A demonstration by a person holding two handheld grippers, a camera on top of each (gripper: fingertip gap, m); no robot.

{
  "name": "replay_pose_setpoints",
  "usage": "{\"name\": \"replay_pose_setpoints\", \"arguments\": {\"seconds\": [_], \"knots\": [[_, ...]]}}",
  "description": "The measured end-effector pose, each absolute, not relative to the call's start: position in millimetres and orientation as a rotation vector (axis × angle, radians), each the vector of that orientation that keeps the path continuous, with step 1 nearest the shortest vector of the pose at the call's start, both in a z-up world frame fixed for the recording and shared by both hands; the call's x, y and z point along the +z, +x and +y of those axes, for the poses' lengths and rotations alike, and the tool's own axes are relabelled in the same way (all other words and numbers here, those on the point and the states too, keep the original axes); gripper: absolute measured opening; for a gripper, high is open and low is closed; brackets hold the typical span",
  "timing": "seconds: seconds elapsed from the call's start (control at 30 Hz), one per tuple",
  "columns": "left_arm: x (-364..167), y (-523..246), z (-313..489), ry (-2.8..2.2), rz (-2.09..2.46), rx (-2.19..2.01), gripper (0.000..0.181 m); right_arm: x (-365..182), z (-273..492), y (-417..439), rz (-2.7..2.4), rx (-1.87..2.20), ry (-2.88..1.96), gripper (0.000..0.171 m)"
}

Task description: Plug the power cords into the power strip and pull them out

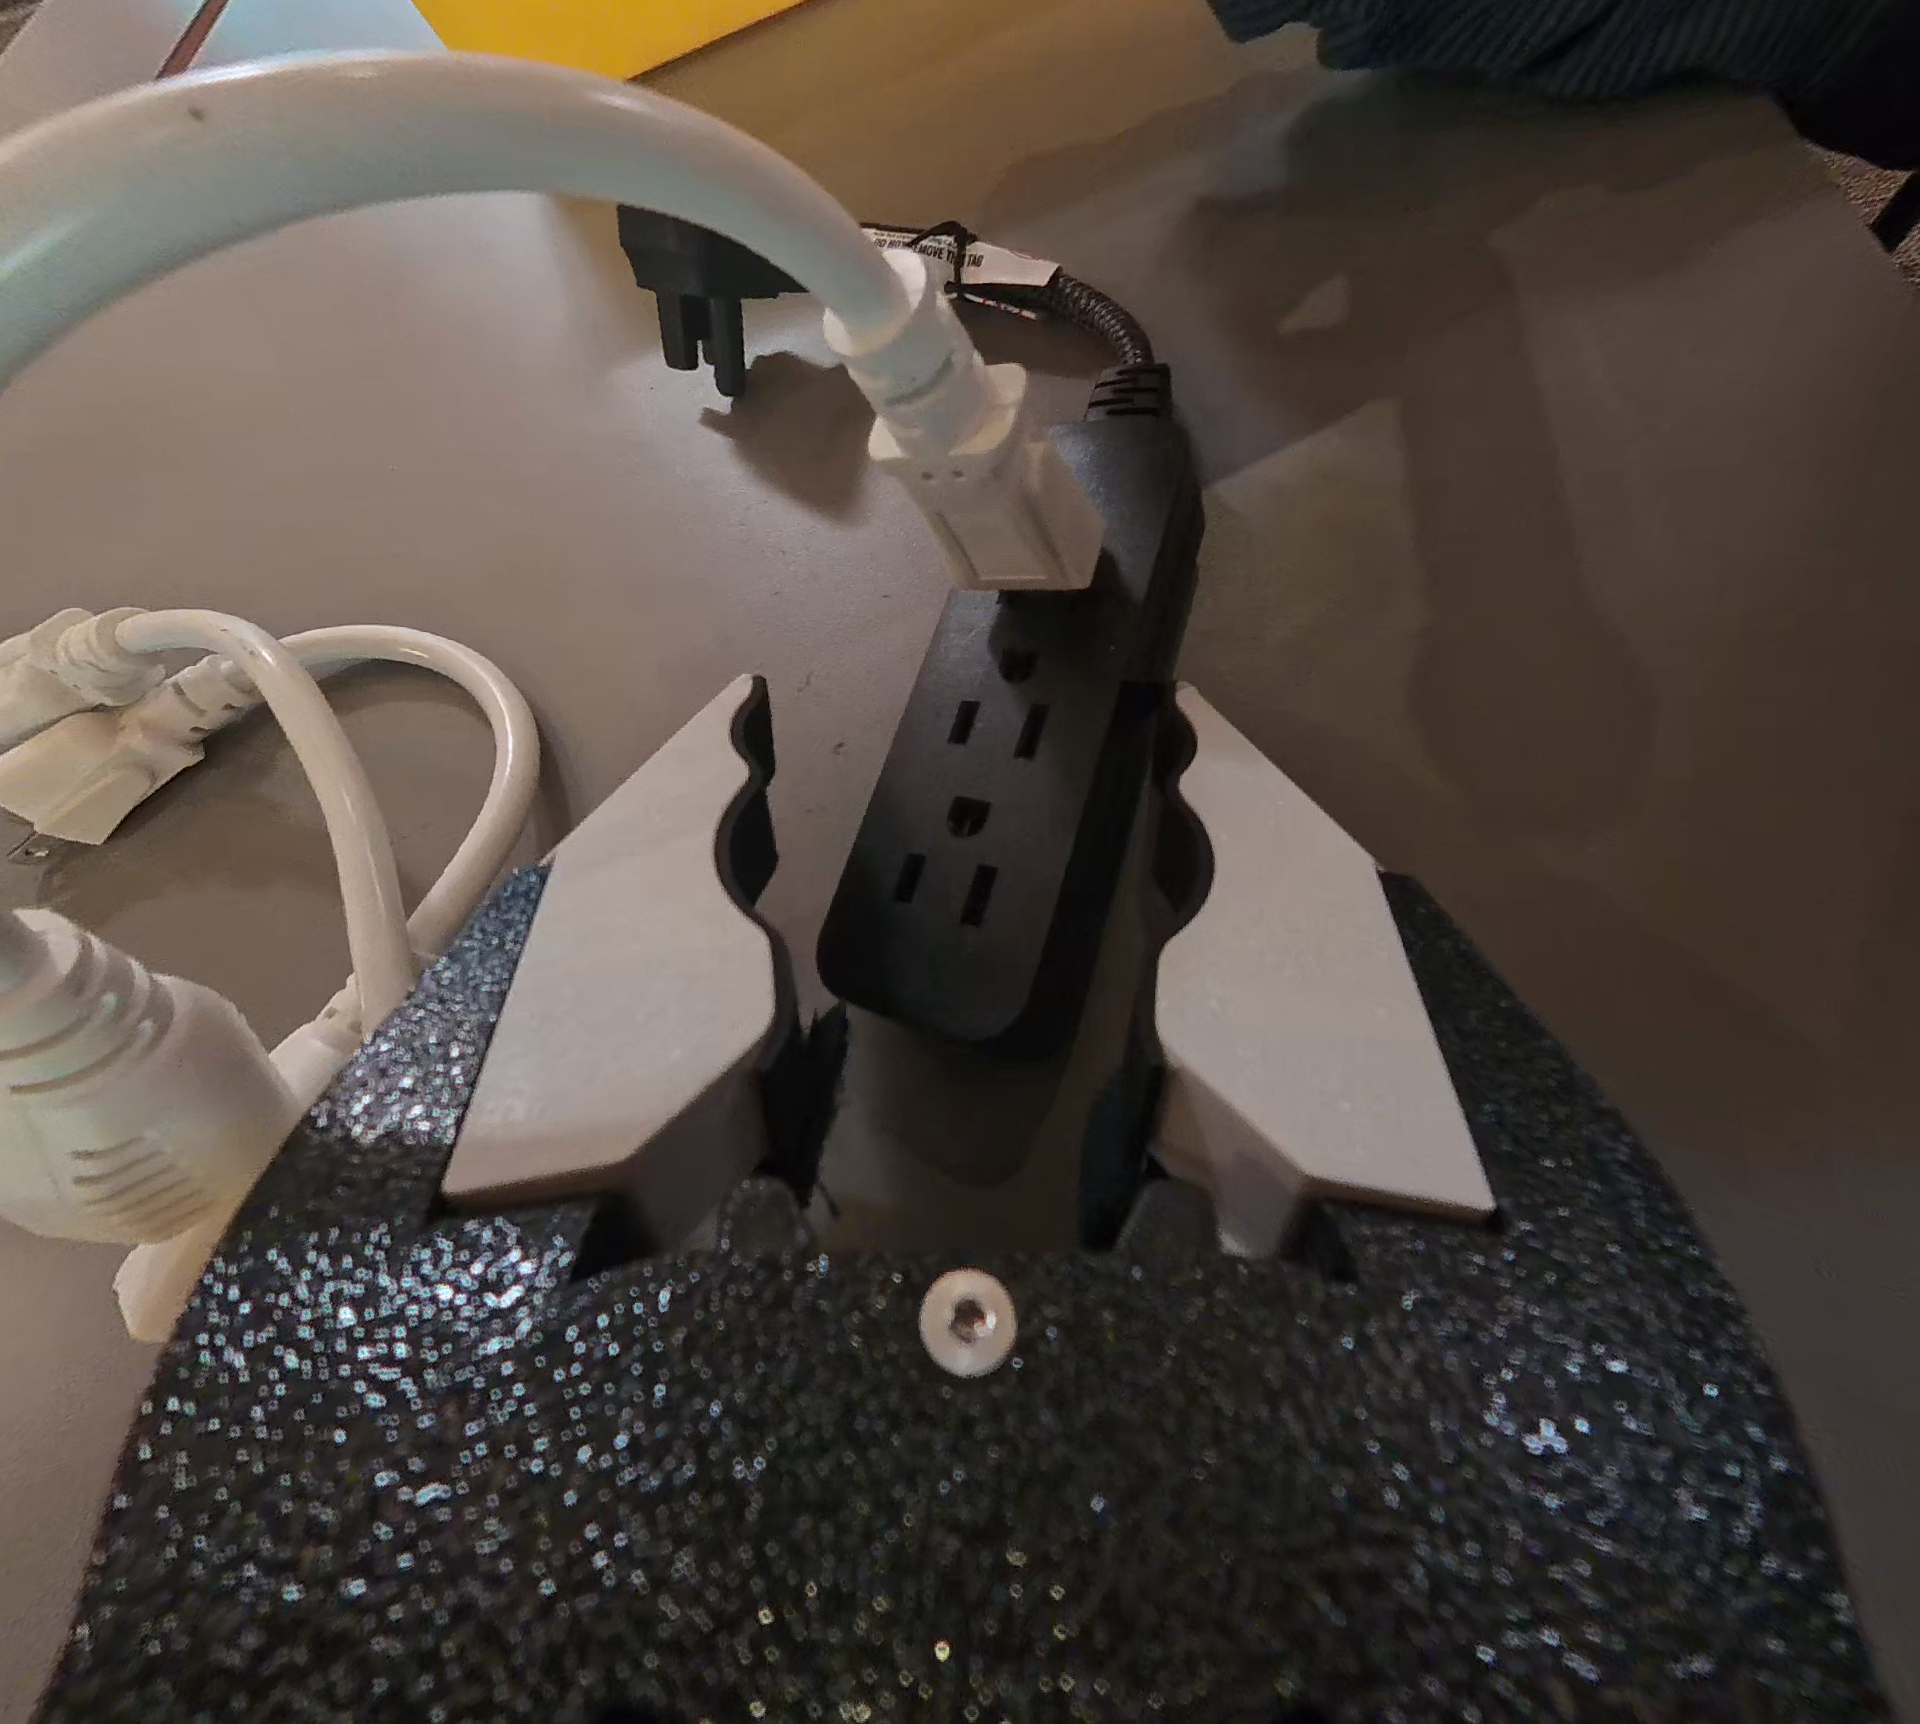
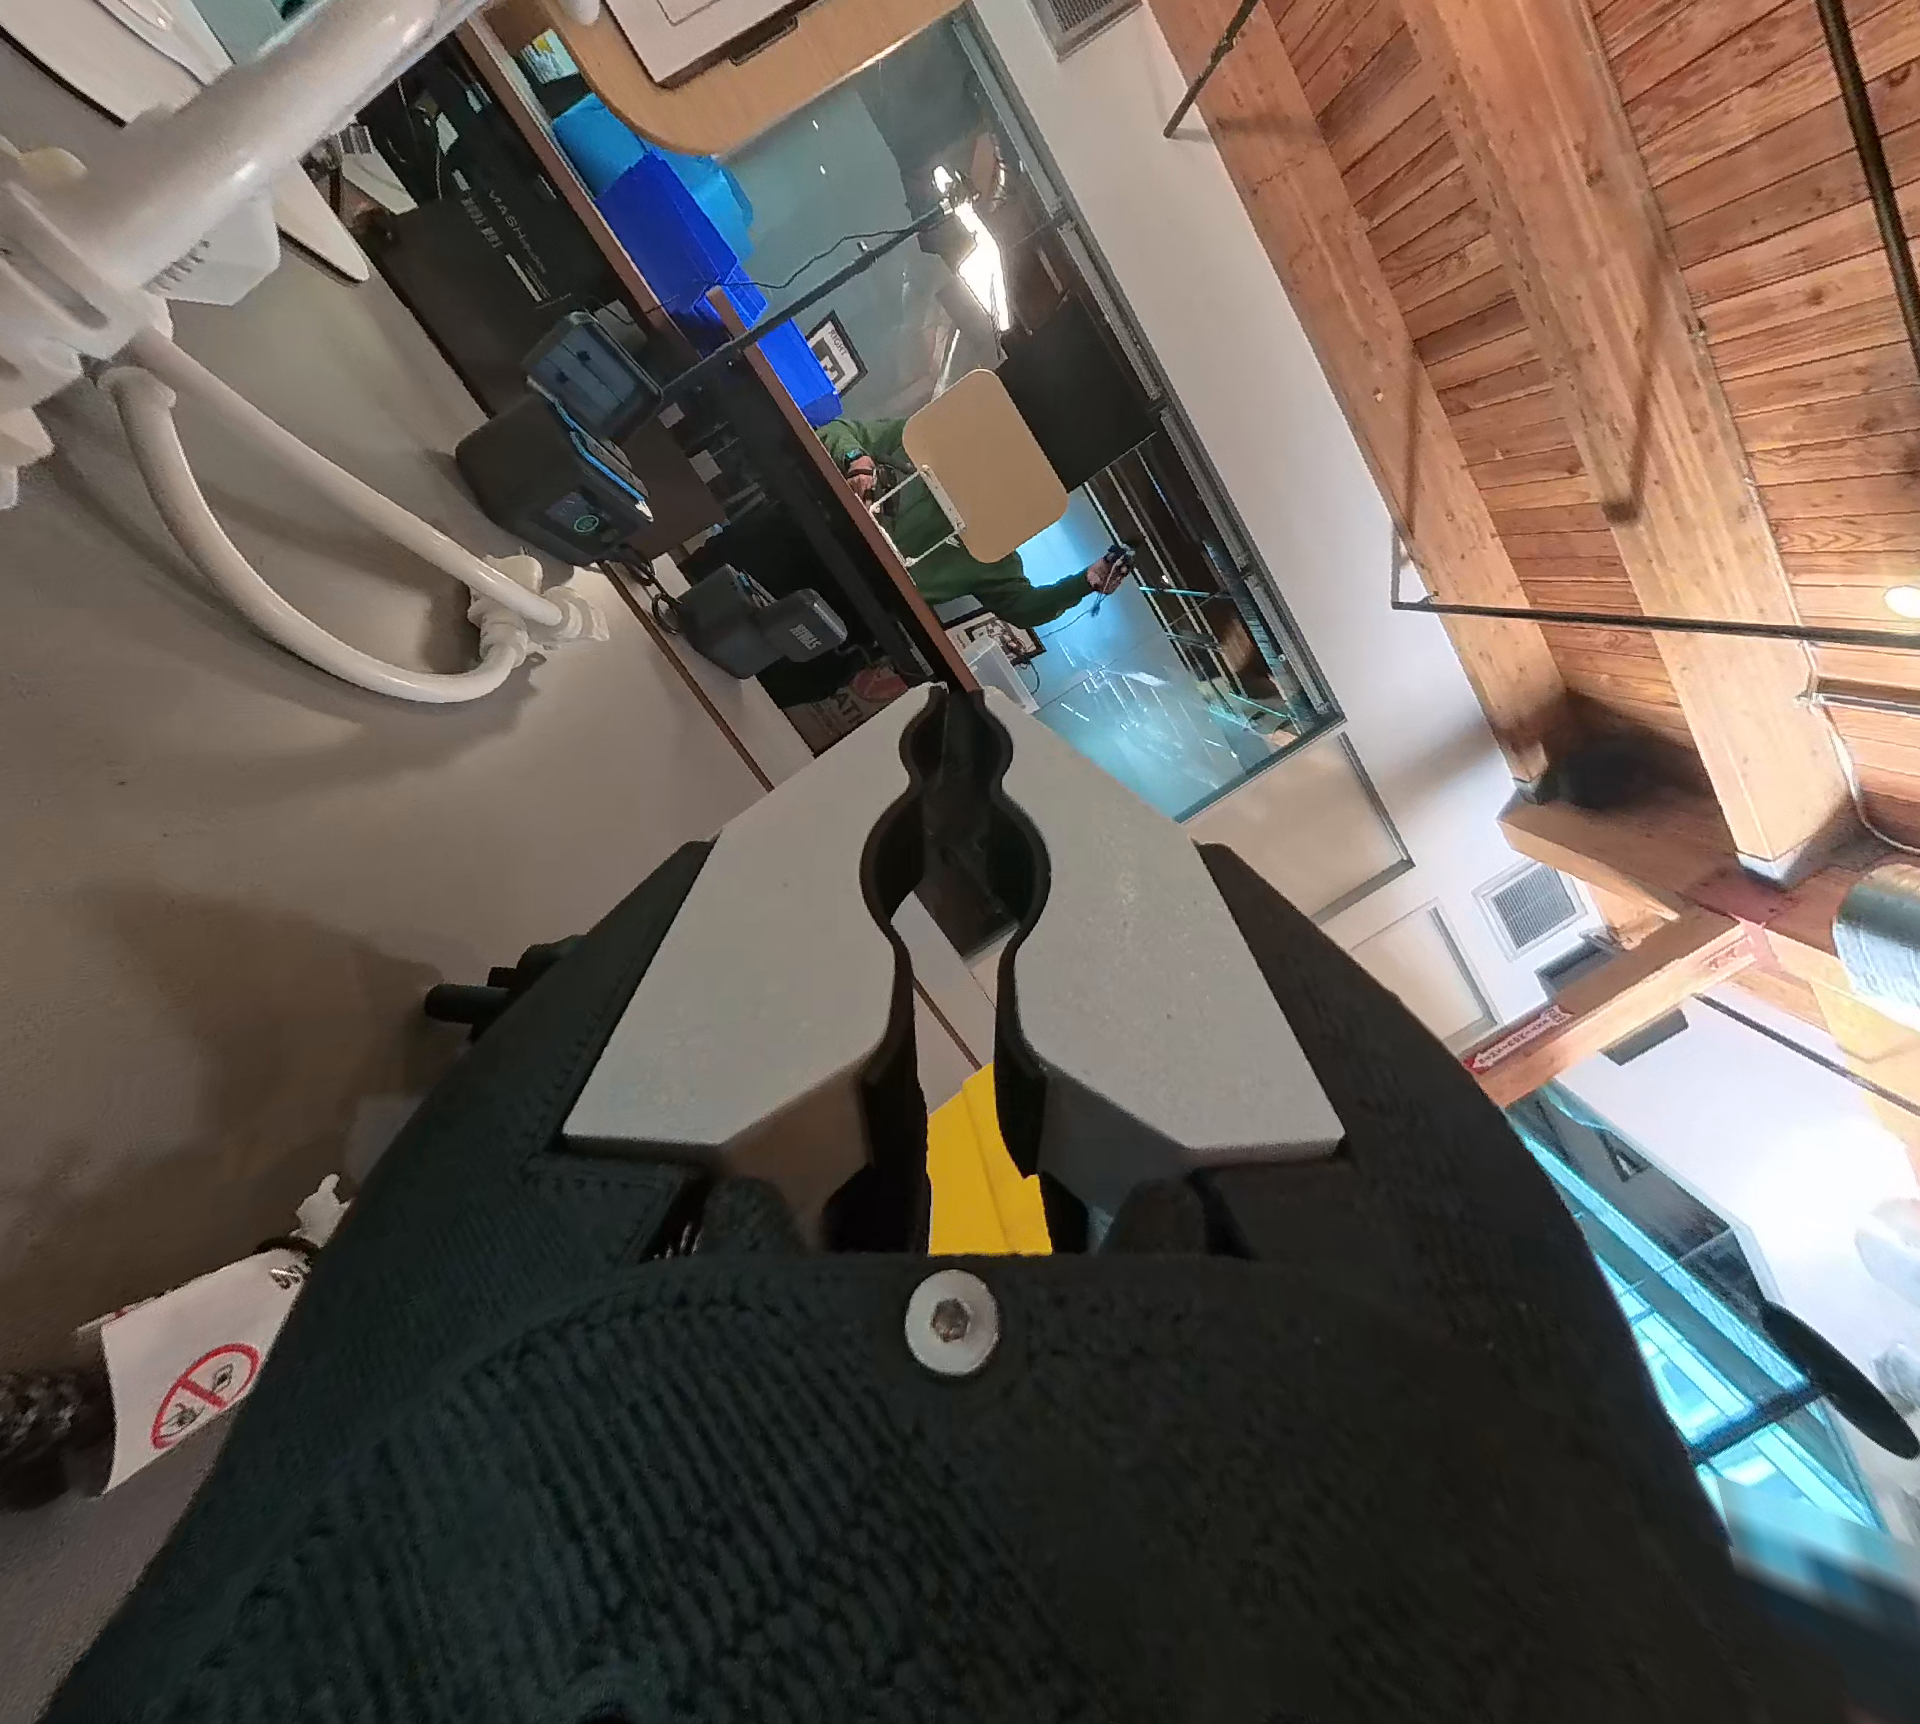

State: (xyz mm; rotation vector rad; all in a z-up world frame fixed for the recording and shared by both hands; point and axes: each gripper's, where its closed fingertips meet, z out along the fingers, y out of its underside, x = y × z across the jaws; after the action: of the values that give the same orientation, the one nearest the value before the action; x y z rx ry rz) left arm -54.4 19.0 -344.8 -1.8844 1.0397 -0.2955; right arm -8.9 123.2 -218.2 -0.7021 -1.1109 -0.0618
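Black plastic three-outlet power strip [image 1: 1013, 801] lies flat on the grey tabletop [image 1: 468, 479], between the spread, empty fingers of the left gripper [image 1: 971, 718]. A white moulded plug [image 1: 997, 511] on a thick white cord [image 1: 416, 136] sits in the far outlet, apparently seated, though its blades are hidden. More loose white cords [image 1: 343, 760] lie to the left. Right gripper [image 2: 954, 708] is tipped sideways, fingers closed on nothing.

Strip looks light and likely to lift with the plug: brace its body. Cord stiff, springy; take the rigid plug housing, not the cable.
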Motion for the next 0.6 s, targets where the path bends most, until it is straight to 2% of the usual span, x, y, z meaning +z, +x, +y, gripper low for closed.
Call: {"name": "replay_pose_setpoints", "arguments": {"seconds": [0.6], "knots": [[-347.4,-54.4,18.3,-1.913,1.04,-0.326,0.06,-226.2,114.7,-17.2,-1.182,-0.163,-0.633,0.002]]}}
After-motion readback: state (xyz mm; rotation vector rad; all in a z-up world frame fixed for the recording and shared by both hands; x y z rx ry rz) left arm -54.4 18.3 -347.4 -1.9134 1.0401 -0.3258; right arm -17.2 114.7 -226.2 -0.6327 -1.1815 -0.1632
